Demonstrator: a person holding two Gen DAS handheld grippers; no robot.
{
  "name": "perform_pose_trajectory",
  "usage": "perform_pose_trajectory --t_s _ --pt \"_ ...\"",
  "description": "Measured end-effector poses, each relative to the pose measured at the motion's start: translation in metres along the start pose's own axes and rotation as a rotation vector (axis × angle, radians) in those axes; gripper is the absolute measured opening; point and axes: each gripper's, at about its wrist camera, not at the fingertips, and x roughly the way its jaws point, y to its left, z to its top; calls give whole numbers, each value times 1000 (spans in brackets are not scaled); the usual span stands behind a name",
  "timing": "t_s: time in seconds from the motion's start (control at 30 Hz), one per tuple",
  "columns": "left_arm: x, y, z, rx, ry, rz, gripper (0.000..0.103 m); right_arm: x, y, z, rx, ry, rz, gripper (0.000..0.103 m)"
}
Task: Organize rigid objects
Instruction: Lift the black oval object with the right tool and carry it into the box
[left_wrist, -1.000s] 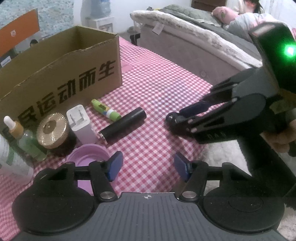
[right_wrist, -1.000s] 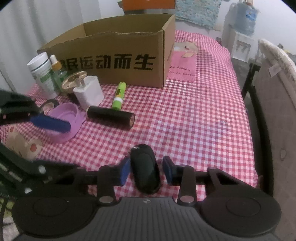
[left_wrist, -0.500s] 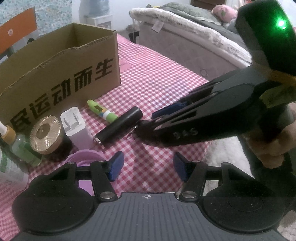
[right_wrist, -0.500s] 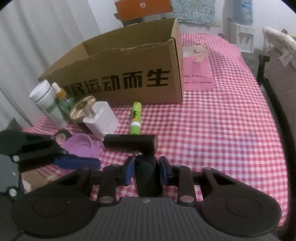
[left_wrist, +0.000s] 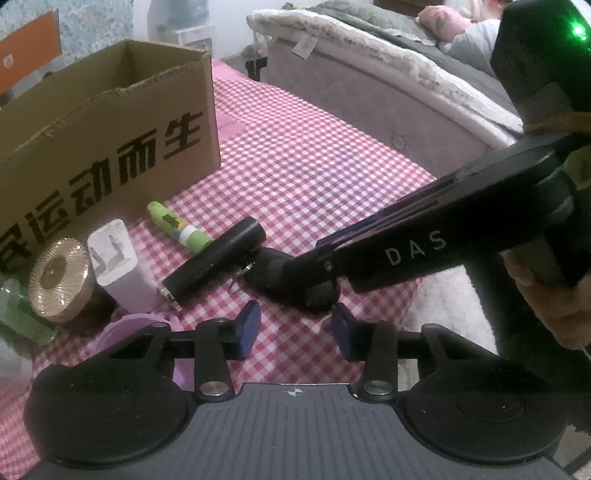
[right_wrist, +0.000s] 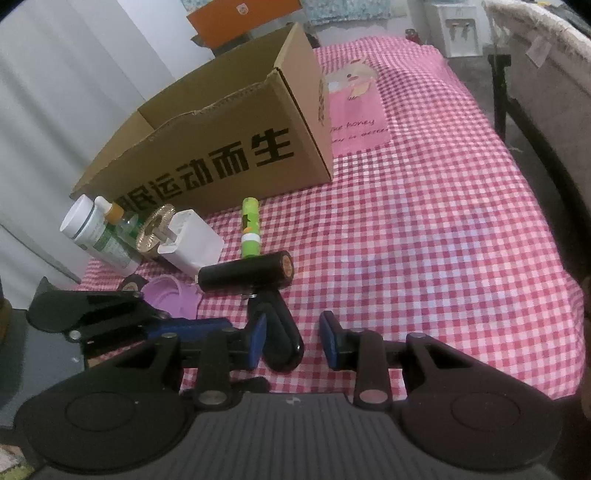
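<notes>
Right wrist view: your right gripper (right_wrist: 291, 339) has its blue fingers (right_wrist: 256, 341) apart, and the black key fob (right_wrist: 279, 332) lies on the counter (right_wrist: 424, 240) between them, against the left one and clear of the right one, so nothing is clamped. The fob's far end, with its metal ring, touches or nearly touches the black cylinder (right_wrist: 245, 275) that lies crosswise just beyond. Past the cylinder lie the green tube (right_wrist: 250, 227), the white charger (right_wrist: 192, 242), a gold-lidded jar (right_wrist: 153, 230) and a white bottle (right_wrist: 98, 234), all in front of the open cardboard box (right_wrist: 221, 147). A purple lid (right_wrist: 171, 297) sits left of the fob.

From the left wrist, your left gripper (left_wrist: 293, 330) hangs just short of the fob (left_wrist: 295, 282); its fingers (left_wrist: 247, 328) have just been closing and stand apart with nothing between them, only checked cloth below. The right gripper (left_wrist: 317, 254) reaches in from the right, over the fob.
</notes>
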Motion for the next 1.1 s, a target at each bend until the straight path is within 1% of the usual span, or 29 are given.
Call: perform_pose_trajectory --t_s 0.17,0.27,0.37,0.43,0.53,0.57,0.6,0.73,0.8,0.97,1.1 --pt "0 2 0 -13 -9 -11 41 2 -1 1 37 32 66 32" --pt "-1 3 0 -12 -9 0 41 2 -4 1 78 40 131 32" --pt "0 5 2 -25 -8 3 41 -1 -6 2 102 46 168 32" --pt "-2 6 2 -31 -9 4 40 2 -5 0 105 51 176 32" --pt "-1 7 3 -32 -13 20 36 6 -6 0 120 63 180 31" --pt "-1 7 3 -32 -14 23 36 9 -6 1 127 64 178 28" --pt "-2 8 3 -34 -15 24 36 11 -7 1 136 61 179 27" --pt "-1 8 3 -27 -19 34 31 17 -14 3 194 56 205 20" --pt "-2 8 2 -24 -21 31 30 16 -17 3 222 61 221 19" --pt "-7 7 0 -29 -24 28 29 14 -15 -1 239 53 215 19" --pt "-19 4 -2 -21 -55 34 29 9 -7 -3 229 41 206 19"
